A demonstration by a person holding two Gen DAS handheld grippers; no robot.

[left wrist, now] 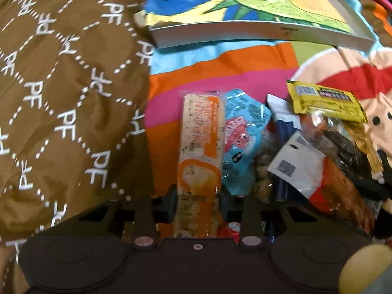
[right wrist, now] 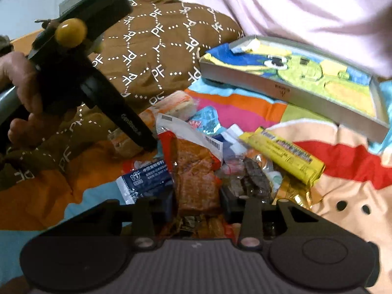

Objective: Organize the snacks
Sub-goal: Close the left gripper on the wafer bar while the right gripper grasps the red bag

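A heap of snack packets lies on a colourful cartoon sheet [left wrist: 220, 73]. My left gripper [left wrist: 198, 203] is shut on a long orange-and-white snack bar [left wrist: 199, 147], its pads pressed on the bar's near end. My right gripper [right wrist: 198, 208] is shut on a red-orange packet of spicy strips [right wrist: 196, 171] in the middle of the heap. A blue packet [left wrist: 240, 134] lies right of the bar. Further right a yellow bar [right wrist: 286, 154] tops the heap. A dark blue sachet [right wrist: 147, 176] lies left of the red-orange packet. A hand [right wrist: 22, 78] holds the left gripper at the heap's left.
A shallow grey tray [right wrist: 269, 85] with a cartoon lining sits behind the heap, its near wall facing me. A brown quilt printed with white letters [left wrist: 61, 98] bulges on the left. Pink cloth [right wrist: 294, 5] hangs over the back right.
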